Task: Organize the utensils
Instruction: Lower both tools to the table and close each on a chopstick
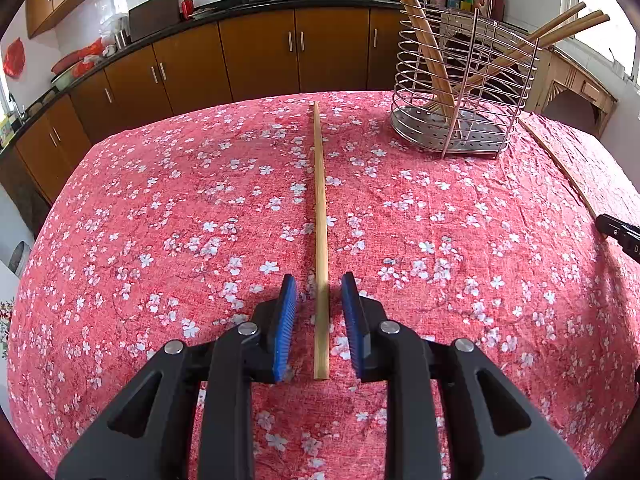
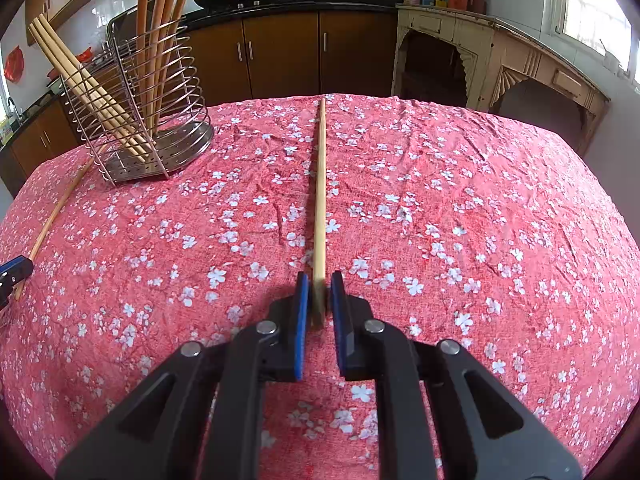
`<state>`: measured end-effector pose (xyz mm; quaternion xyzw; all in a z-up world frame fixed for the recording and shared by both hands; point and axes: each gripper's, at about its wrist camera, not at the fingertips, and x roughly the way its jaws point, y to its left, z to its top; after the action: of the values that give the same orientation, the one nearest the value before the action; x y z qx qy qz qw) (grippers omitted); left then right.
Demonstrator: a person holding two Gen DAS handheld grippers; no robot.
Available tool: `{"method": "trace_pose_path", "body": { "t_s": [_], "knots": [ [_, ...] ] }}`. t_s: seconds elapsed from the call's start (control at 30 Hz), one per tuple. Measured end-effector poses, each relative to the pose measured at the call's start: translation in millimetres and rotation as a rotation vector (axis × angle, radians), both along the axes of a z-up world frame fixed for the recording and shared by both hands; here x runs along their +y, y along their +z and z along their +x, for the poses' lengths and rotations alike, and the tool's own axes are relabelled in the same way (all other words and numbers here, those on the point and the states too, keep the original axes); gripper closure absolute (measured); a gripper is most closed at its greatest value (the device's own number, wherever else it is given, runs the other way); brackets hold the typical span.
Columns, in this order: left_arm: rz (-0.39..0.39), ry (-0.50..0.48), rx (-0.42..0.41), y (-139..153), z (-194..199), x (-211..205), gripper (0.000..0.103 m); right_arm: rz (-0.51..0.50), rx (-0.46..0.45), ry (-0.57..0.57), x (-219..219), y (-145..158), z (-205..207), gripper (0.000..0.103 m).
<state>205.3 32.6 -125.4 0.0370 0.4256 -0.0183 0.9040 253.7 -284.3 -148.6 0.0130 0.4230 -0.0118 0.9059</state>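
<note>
Lying on the floral table (image 1: 160,240), one chopstick (image 1: 321,240) sits loose between the left hand-held gripper (image 1: 319,286)'s slightly parted pads. The right hand-held gripper (image 2: 319,282) pinches another chopstick (image 2: 320,200); the wire rack (image 2: 152,120) stands far left. No writing is readable; open cloth surrounds both.

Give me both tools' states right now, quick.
Left tool: open, a chopstick lying between its pads, untouched.
Right tool: closed on another chopstick, gripped at its near end.
</note>
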Motion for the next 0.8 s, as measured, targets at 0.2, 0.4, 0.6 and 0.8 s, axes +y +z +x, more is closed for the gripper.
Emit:
{"method": "trace_pose_path", "body": {
  "t_s": [0.2, 0.4, 0.6, 0.8],
  "knots": [
    [0.001, 0.0, 0.0, 0.1, 0.0, 0.2, 0.078, 0.001, -0.001, 0.0, 0.2, 0.0, -0.2, 0.09],
    [-0.006, 0.001, 0.0, 0.6, -0.2, 1.2, 0.078, 0.002, -0.004, -0.002, 0.1, 0.1, -0.9, 0.09],
    [-0.011, -0.012, 0.001, 0.3, -10.7, 0.3, 0.077, 0.007, -0.004, -0.004, 0.1, 0.2, -4.5, 0.09],
    [-0.008, -0.013, 0.002, 1.3, -17.0, -1.9, 0.083, 0.0, -0.004, -0.003, 4.0, 0.8, -8.7, 0.095]
  ]
}}
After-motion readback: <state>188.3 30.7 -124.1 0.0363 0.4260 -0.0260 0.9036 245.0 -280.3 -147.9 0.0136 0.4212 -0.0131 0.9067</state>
